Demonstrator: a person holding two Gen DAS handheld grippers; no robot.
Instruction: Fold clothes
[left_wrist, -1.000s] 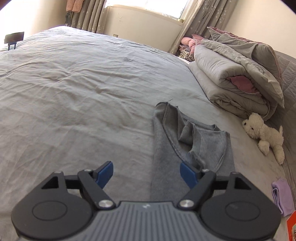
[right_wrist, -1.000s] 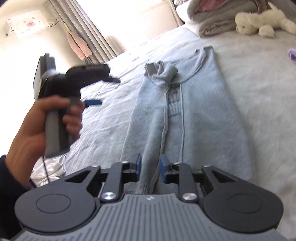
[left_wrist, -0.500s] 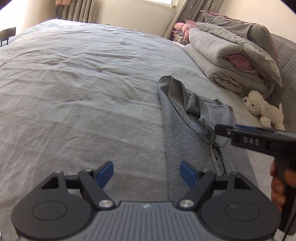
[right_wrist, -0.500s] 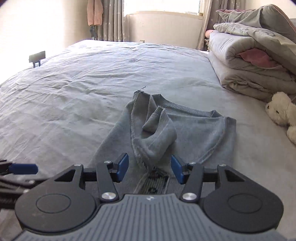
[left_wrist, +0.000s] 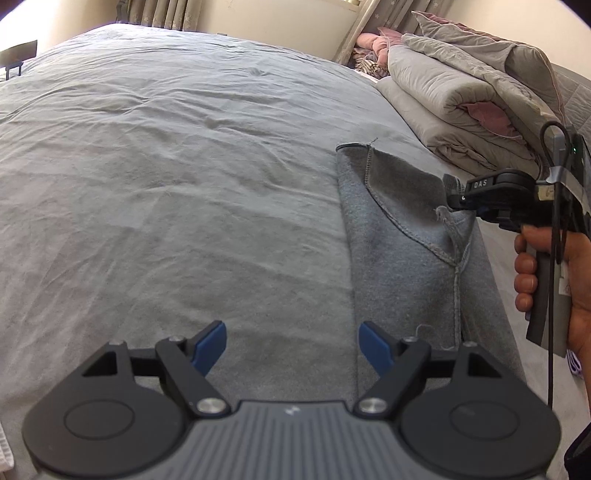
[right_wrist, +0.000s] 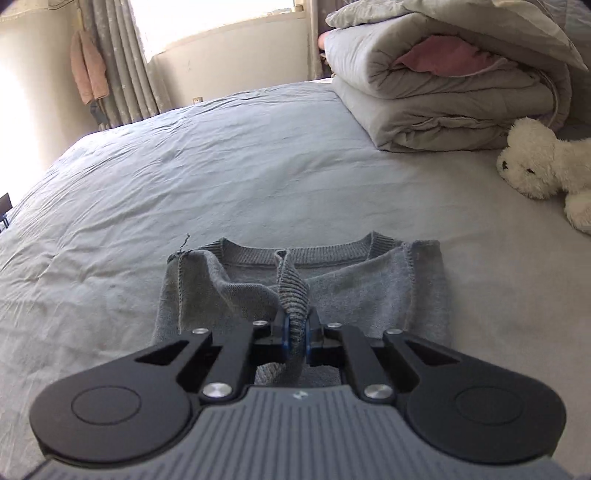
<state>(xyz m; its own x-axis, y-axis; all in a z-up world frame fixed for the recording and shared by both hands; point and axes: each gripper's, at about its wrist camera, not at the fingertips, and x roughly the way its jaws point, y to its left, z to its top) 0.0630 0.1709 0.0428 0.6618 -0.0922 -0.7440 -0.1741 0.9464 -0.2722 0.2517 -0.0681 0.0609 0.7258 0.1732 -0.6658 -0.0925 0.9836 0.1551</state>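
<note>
Grey knit fills the middle of the right wrist view: a sweater (right_wrist: 369, 291) lies flat on the pale grey bedsheet (right_wrist: 184, 177) with its ribbed neckline toward twelve o'clock, and a ribbed strip of it, seemingly a cuff or collar edge, rises from the fabric into the right gripper (right_wrist: 295, 332). That gripper's jaws have just been closing and now stand together with the ribbed strip pinched between the blue pads, so the fabric is lifted in a small ridge while the rest of the garment stays on the bed. In the left wrist view the same sweater lies at about two o'clock from the left gripper (left_wrist: 291, 343), its near edge running just beside the right-hand blue fingertip (left_wrist: 373, 343). The left gripper's jaws stand wide apart with only bedsheet between them, holding nothing. At three o'clock in that view a hand (left_wrist: 554, 280) grasps the handle of the right gripper, whose black nose meets the raised fabric. A folded grey quilt (right_wrist: 443, 81) with a pink lining is stacked at one o'clock in the right wrist view, and a white plush toy (right_wrist: 539, 166) lies just beside it at three o'clock, well apart from the sweater. Curtains (right_wrist: 122, 66) hang at eleven o'clock beyond the bed.
</note>
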